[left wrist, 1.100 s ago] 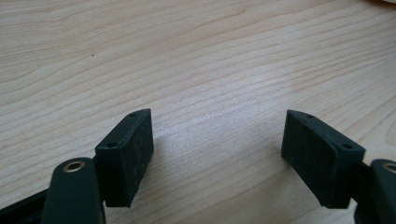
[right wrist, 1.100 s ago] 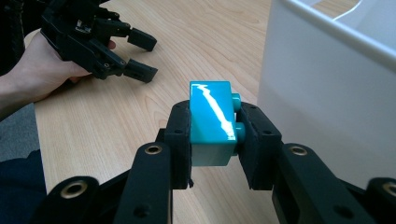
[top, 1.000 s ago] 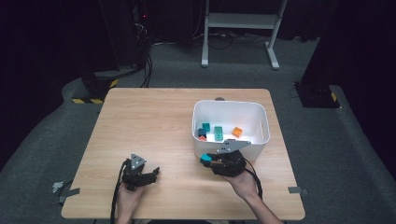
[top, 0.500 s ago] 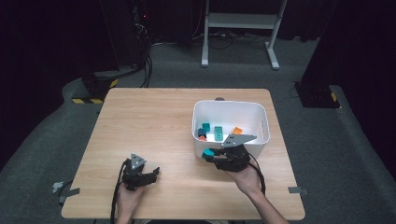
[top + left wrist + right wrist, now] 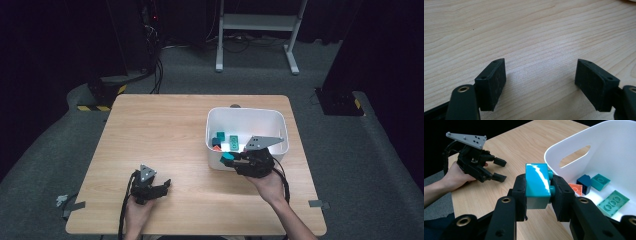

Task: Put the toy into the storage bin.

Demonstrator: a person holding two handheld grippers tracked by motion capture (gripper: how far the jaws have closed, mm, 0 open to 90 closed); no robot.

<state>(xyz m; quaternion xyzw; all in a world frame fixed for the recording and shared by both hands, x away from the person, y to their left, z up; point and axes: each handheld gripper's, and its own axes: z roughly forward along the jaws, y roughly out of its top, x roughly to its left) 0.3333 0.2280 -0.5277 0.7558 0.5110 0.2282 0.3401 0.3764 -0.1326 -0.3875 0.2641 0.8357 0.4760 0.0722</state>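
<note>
R claw (image 5: 538,195) grips teal brick (image 5: 537,185), just outside white bin (image 5: 280,120).
Keep squeeze firm, clear the rim, set it on desk (image 5: 165,130); L claw (image 5: 162,186) idle, open.

In the lower left of the high view, the person's left hand (image 5: 136,212) holds the left gripper (image 5: 161,185) low over the table (image 5: 160,130), its jaws spread wide with bare wood between the pads (image 5: 495,80). Right of centre, the right hand (image 5: 270,182) holds the right gripper (image 5: 227,159), tips toward the left of the frame. Its jaws are clamped on a teal block (image 5: 537,186).
</note>
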